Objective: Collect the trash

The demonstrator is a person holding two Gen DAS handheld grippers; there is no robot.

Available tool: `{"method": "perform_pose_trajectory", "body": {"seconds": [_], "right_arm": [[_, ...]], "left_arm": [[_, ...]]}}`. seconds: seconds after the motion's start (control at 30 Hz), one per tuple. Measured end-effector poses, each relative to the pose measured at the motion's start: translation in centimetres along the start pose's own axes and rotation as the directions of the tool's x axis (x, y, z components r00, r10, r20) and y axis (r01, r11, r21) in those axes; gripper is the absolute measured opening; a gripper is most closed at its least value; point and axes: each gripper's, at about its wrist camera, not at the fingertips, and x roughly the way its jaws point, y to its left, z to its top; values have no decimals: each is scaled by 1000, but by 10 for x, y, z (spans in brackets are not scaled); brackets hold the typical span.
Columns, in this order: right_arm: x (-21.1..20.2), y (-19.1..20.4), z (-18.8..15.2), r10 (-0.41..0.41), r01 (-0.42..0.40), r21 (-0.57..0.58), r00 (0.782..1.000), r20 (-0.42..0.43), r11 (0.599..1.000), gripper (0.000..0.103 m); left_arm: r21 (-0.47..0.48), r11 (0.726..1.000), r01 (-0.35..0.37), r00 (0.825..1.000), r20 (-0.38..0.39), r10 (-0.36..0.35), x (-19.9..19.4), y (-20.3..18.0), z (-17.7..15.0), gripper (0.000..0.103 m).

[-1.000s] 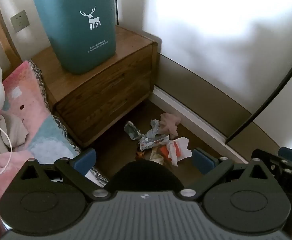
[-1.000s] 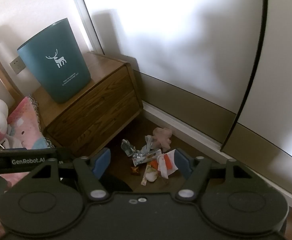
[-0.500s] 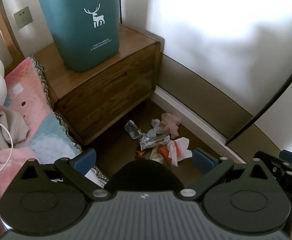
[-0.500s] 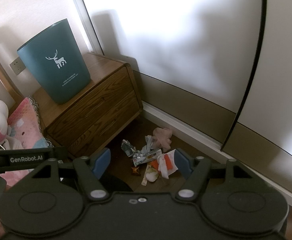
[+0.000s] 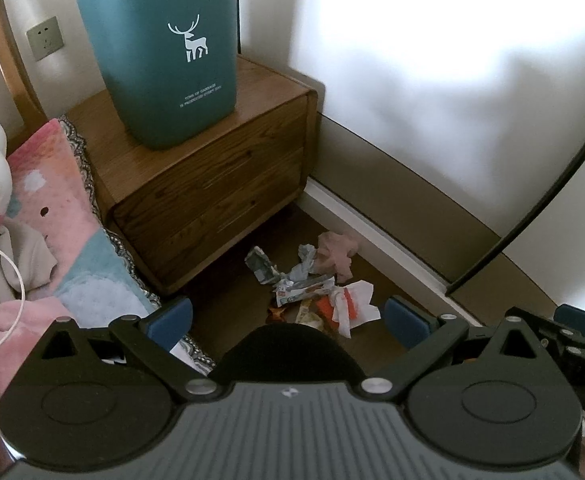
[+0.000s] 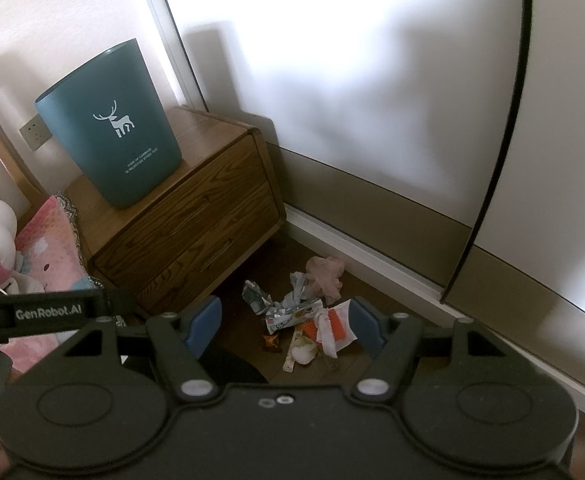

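Teal bin [image 5: 164, 52] stands on your nightstand [image 5: 212, 184]; crumpled trash [image 5: 312, 284] lies on the floor beyond both spread, empty grippers' jaws.

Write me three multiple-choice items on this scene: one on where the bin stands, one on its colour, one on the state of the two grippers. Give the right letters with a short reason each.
1. Where does the bin stand?
A. On the floor beside the trash
B. On top of the wooden nightstand
C. On the bed

2. What colour is the bin?
A. Teal with a white deer
B. Red with a white star
C. Plain yellow

3. What state are the left gripper and right gripper in?
A. Both shut on wrappers
B. Left shut on a tissue, right open
C. Both open and holding nothing

Answers:
1. B, its base rests on the nightstand's top, above the drawers.
2. A, the wall is teal and bears a white deer print.
3. C, each pair of blue pads stands wide apart, and the trash pile lies on the floor beyond them.
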Motion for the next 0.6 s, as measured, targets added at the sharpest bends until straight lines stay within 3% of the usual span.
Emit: {"method": "perform_pose_trajectory", "body": {"seconds": [0.6], "right_arm": [[-8,3,-2,-9,9,1,1000,24,1000,70]], "left_arm": [[-52,996,75,996,58,-72,-15,14,-4,103]]}}
